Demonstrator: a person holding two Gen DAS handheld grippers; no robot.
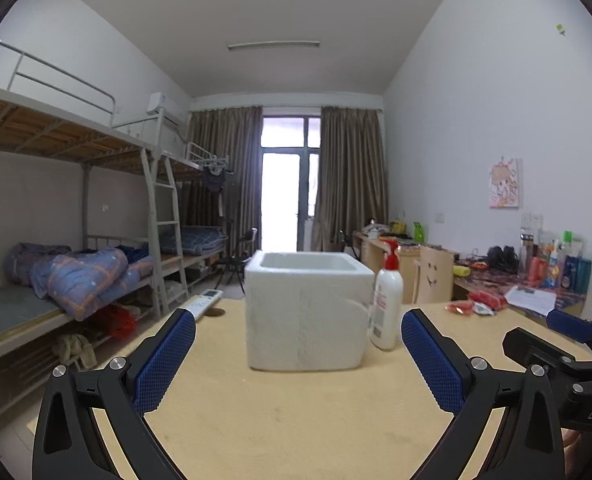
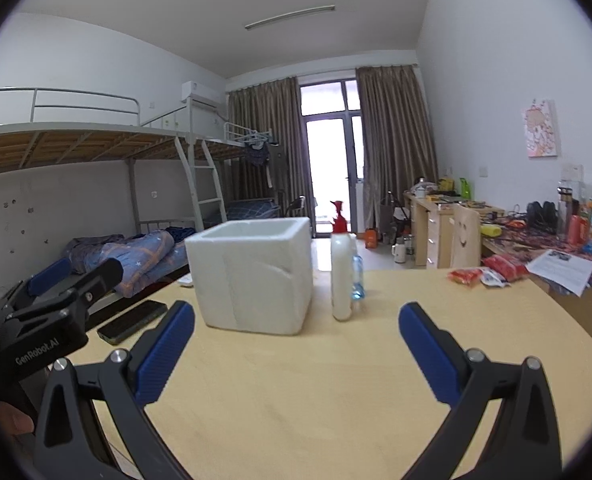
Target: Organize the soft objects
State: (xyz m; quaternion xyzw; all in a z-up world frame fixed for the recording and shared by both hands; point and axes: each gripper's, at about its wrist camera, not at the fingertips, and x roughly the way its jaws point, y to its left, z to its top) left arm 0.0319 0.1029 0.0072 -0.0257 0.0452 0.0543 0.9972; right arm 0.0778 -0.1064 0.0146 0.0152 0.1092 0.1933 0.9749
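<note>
A white foam box (image 1: 306, 312) stands open-topped on the tan table (image 1: 280, 420); it also shows in the right wrist view (image 2: 254, 274). Red soft snack packets (image 1: 476, 306) lie at the table's far right, also in the right wrist view (image 2: 484, 274). My left gripper (image 1: 298, 348) is open and empty, a short way in front of the box. My right gripper (image 2: 296, 344) is open and empty, in front of the box and bottle. Each gripper shows at the edge of the other's view.
A white lotion bottle with a red pump (image 1: 387, 304) stands right of the box (image 2: 342, 276), a small clear bottle (image 2: 358, 280) behind it. A black phone (image 2: 132, 320) and a white remote (image 1: 204, 302) lie at the table's left. Bunk beds left, cluttered desk right.
</note>
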